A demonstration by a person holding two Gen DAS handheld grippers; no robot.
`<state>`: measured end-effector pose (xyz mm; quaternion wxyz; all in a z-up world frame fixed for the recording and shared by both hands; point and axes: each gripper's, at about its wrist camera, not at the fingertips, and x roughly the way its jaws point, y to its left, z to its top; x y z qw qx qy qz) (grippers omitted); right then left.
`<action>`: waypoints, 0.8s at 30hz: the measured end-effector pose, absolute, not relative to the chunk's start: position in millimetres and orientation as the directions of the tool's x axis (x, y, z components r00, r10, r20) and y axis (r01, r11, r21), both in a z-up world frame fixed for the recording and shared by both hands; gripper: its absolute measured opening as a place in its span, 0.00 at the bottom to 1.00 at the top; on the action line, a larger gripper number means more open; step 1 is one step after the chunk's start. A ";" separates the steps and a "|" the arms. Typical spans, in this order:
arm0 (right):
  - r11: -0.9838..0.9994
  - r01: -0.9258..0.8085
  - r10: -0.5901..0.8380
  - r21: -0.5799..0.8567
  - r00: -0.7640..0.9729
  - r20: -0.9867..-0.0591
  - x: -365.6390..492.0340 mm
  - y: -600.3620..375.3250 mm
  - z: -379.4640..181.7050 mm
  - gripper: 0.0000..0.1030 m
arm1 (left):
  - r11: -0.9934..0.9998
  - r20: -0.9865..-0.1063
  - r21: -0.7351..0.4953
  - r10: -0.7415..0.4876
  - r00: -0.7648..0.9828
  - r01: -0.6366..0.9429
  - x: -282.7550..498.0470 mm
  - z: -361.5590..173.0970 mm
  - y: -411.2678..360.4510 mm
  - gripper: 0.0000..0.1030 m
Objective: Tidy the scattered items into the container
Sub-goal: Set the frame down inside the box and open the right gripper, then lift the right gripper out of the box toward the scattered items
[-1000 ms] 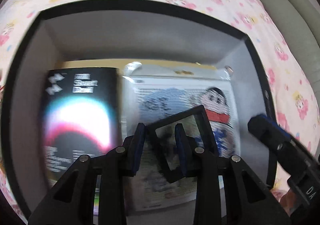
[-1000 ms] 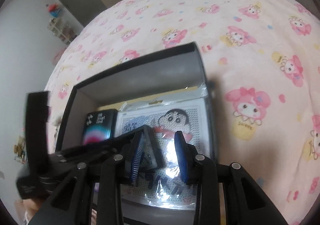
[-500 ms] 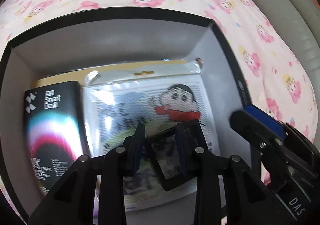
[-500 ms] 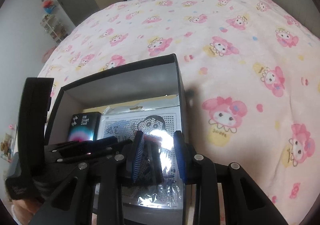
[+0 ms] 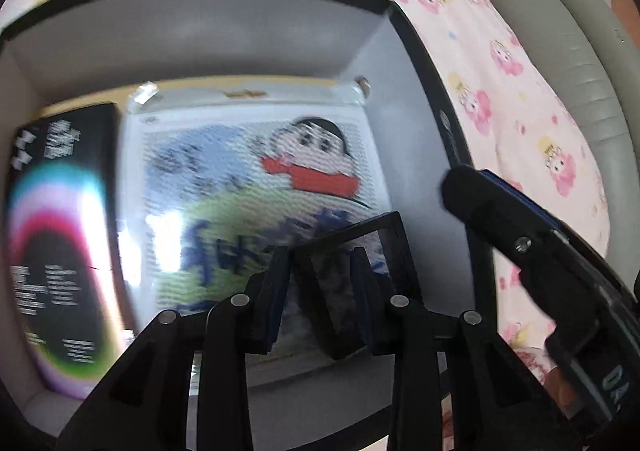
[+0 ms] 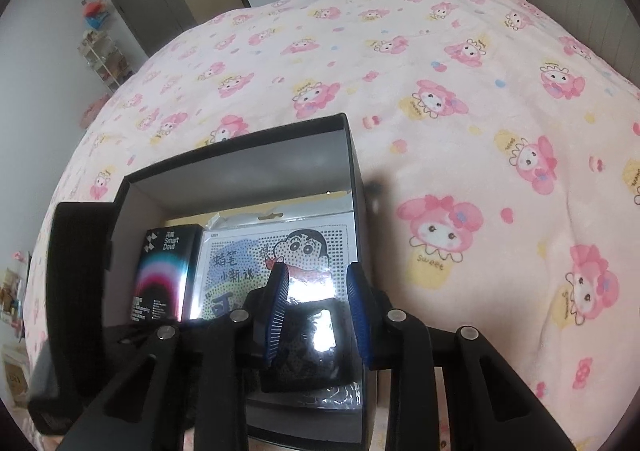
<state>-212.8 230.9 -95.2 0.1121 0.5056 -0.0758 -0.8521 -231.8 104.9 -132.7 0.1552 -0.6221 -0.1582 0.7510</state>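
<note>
A black open box point(image 6: 348, 155) sits on a pink cartoon-print bedspread point(image 6: 460, 91). Along the box's left wall lies a black carton point(image 6: 164, 275) printed "Smart Devil" above a rainbow arc. Right of it, against the right wall, lies a bagged peg-board picture point(image 6: 256, 259) of a cartoon boy with blue Chinese writing. Low over the box's near right corner, the left gripper point(image 5: 320, 271) clamps a small black-framed clear case point(image 5: 360, 275) between narrowed fingers. The right gripper point(image 6: 318, 303) stands narrow around a dark patterned item point(image 6: 308, 347); I cannot tell whether it grips. Its body shows partial lettering "DA".
</note>
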 end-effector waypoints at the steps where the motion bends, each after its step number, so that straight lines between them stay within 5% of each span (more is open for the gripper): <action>1: -0.962 0.114 -0.273 0.249 -0.460 -0.845 -212.6 232.0 -95.8 0.26 | -0.892 -0.877 -0.451 0.450 -0.165 -0.039 -232.4 -134.9 109.1 0.29; 6: -0.952 0.099 -0.303 0.291 -0.449 -0.840 -214.2 237.9 -96.4 0.26 | -0.898 -0.882 -0.435 0.439 -0.171 -0.062 -222.7 -131.4 122.2 0.38; 12: -0.956 0.102 -0.291 0.276 -0.460 -0.839 -213.0 234.2 -95.1 0.26 | -0.871 -0.847 -0.490 0.487 -0.214 -0.045 -206.5 -122.2 94.9 0.38; 19: -0.979 0.116 -0.205 0.169 -0.553 -0.807 -198.9 222.5 -79.9 0.29 | -0.896 -0.822 -0.443 0.396 -0.409 0.024 -174.5 -85.0 34.6 0.38; 24: -0.970 0.148 -0.242 0.193 -0.526 -0.815 -188.0 207.7 -79.4 0.40 | -0.908 -0.801 -0.417 0.347 -0.488 0.039 -158.8 -66.9 18.8 0.44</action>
